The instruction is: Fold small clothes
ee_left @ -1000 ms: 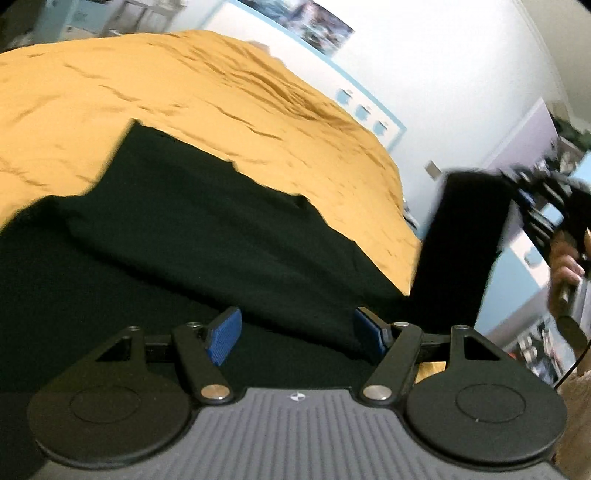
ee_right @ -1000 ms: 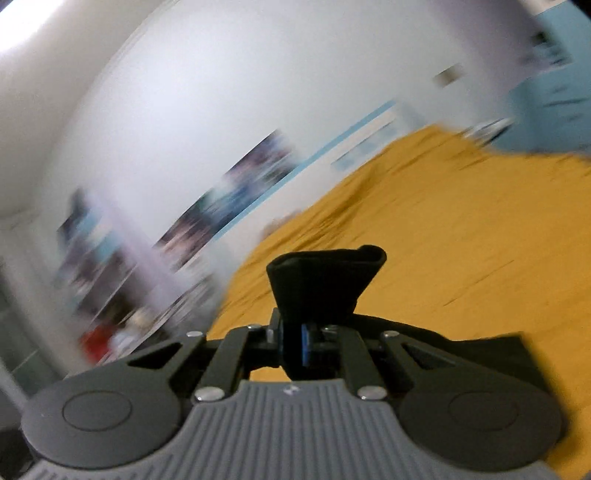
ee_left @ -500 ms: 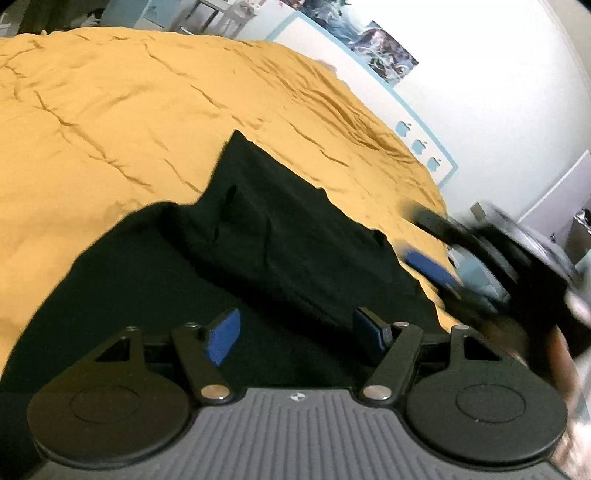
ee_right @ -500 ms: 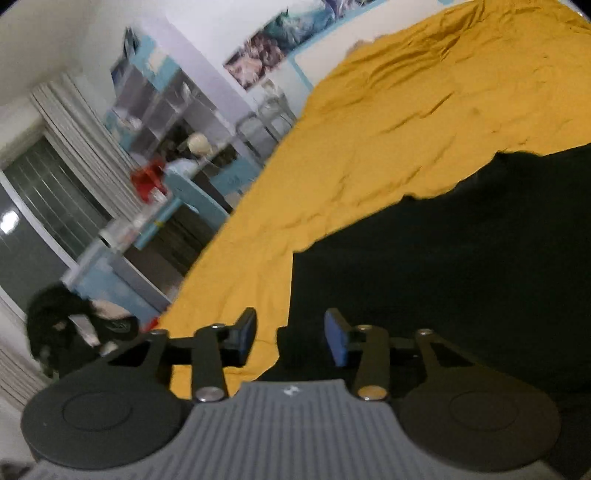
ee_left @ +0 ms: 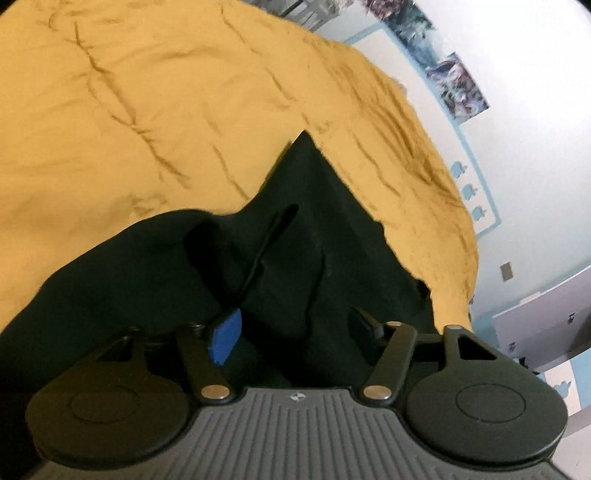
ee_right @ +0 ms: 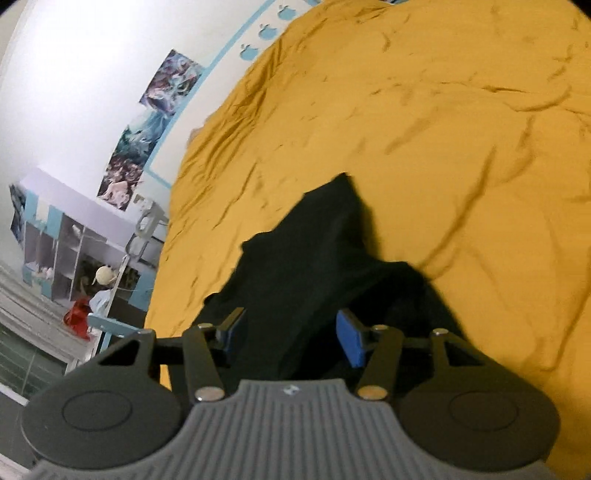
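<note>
Black fabric first, Inspector B: where does it lie?

B: The black garment (ee_left: 295, 236) lies on the bed, on the mustard-yellow bedspread (ee_left: 129, 110). In the left wrist view it fills the lower half and runs up to a point at about 12 o'clock from the gripper. A dark raised fold crosses it toward 11 o'clock.

A: Left gripper (ee_left: 295, 328)?

B: Jaws wide apart, nothing between them. Its blue pad (ee_left: 224, 336) shows on one finger; the other finger reads dark. Cloth lies directly beneath and ahead. Contact with it I cannot tell.

A: Right gripper (ee_right: 291, 334)?

B: Jaws also wide, gripping nothing. One blue pad (ee_right: 351, 343) is plain to see. The garment (ee_right: 317, 258) passes beneath the gap and narrows to a tip at 12 o'clock, the bedspread (ee_right: 443, 129) all round it from 10 through 3 o'clock.

A: Surroundings?

B: Posters (ee_right: 147, 129) on the white wall at 10 o'clock in the right wrist view, with a row of blue apple shapes (ee_right: 267, 31) near 12. A shelving unit (ee_right: 66, 251) sits at 9 o'clock, a red item (ee_right: 75, 319) below it. In the left wrist view the wall stands at 2 o'clock.
</note>
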Demonstrator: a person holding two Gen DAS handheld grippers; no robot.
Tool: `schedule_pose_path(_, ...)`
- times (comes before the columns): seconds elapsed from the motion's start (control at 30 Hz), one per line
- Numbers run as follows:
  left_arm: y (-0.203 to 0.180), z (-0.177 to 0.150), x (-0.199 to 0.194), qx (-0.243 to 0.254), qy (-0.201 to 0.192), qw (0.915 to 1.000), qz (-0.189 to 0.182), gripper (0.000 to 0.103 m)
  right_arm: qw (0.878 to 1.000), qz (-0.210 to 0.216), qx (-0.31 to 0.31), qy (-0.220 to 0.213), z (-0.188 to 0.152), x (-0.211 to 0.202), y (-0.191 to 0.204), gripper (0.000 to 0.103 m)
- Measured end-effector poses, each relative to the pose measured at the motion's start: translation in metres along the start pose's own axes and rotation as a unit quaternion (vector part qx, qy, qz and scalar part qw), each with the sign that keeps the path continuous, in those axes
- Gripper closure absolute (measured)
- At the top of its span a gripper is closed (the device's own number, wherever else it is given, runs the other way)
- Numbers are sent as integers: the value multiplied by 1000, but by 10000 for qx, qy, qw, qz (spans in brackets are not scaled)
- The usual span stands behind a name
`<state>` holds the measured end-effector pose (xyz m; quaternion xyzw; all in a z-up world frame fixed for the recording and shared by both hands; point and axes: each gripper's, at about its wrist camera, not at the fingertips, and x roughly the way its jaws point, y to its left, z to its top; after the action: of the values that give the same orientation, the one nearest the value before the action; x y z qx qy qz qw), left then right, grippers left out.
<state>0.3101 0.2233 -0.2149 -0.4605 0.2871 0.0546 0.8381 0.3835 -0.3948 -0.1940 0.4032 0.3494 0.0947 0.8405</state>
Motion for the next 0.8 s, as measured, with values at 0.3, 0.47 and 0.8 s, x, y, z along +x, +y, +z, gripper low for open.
schedule_pose_path(0.3,-8,1,-1,458,-285,9985,-55,99,9995,219,91,216,-20,34,14,50)
schedule_pose_path(0.47,-29,5,-44,920,-1227,9849,-807,99,9993,118,303,185,-22,49,15,49)
schedule_pose_path(0.8,31,-1,-14,542,-710,9958,187,99,9872,85,1591,-121,-13,57,-23,47)
